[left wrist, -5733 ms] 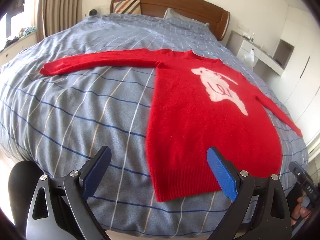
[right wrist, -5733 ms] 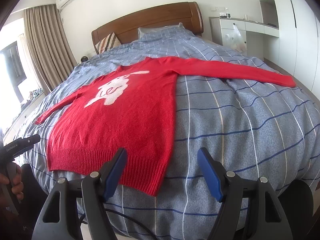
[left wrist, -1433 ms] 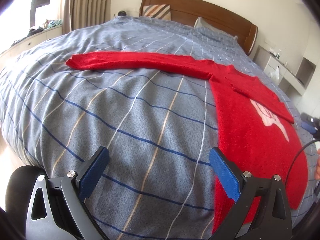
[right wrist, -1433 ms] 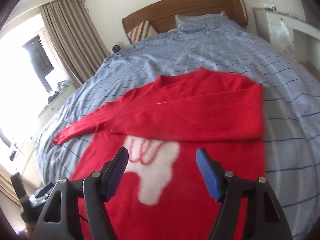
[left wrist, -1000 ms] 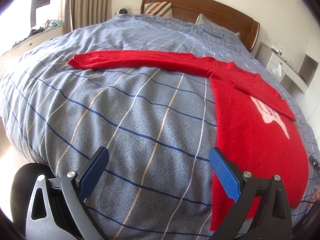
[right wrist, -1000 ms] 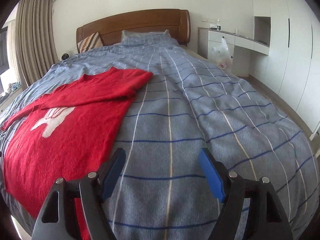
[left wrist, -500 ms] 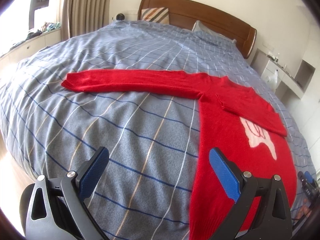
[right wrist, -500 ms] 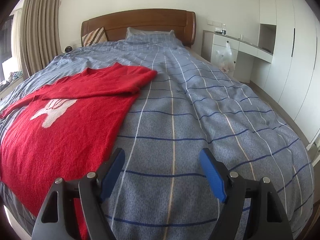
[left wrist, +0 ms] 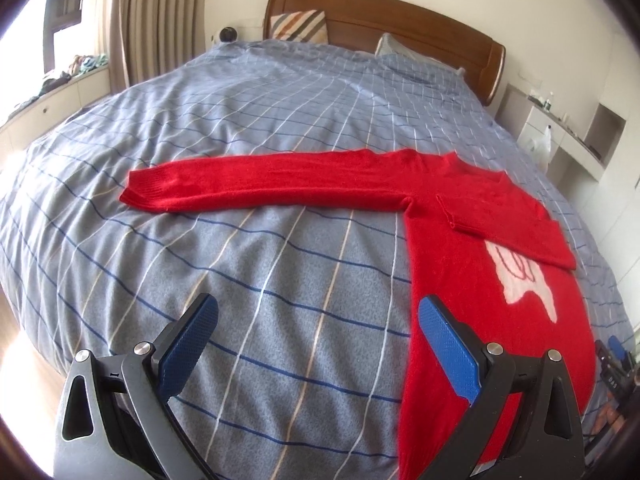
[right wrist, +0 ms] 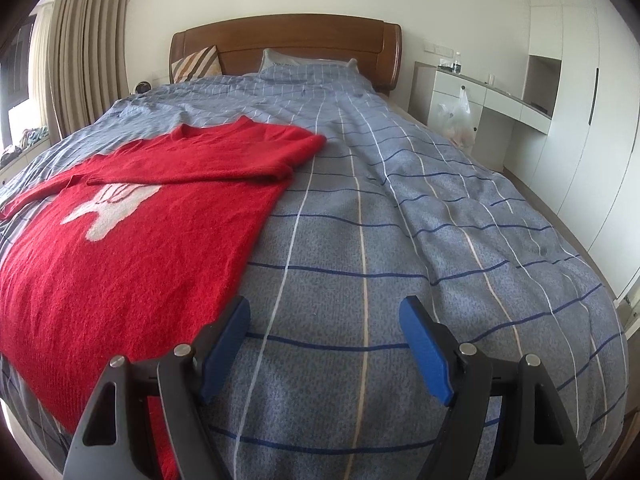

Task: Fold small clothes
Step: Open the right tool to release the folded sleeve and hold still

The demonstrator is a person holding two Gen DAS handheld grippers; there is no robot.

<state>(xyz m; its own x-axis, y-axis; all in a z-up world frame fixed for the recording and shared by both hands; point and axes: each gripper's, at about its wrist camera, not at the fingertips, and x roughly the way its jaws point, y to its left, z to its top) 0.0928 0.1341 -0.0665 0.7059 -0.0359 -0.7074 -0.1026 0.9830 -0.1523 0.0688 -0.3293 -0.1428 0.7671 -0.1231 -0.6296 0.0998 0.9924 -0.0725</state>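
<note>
A red sweater (left wrist: 472,248) with a white figure on its chest lies flat on the blue checked bedspread (left wrist: 280,272). One sleeve (left wrist: 260,178) stretches out to the left in the left wrist view. The other sleeve (right wrist: 208,164) lies folded across the chest in the right wrist view. My left gripper (left wrist: 318,320) hovers open above the bedspread, to the left of the sweater's hem. My right gripper (right wrist: 324,320) stands open over bare bedspread (right wrist: 400,220), just right of the sweater (right wrist: 120,248), with nothing between its fingers.
A wooden headboard (right wrist: 288,40) and pillows (right wrist: 308,66) are at the far end. White cabinets and a desk (right wrist: 500,100) with a plastic bag stand on the right. Curtains (left wrist: 160,20) and a window ledge are on the left. The bed's near edge is just below both grippers.
The left gripper has risen and drawn back, so the outstretched sleeve sits lower and more central in its view. The right gripper has hardly moved; both jaws stay wide.
</note>
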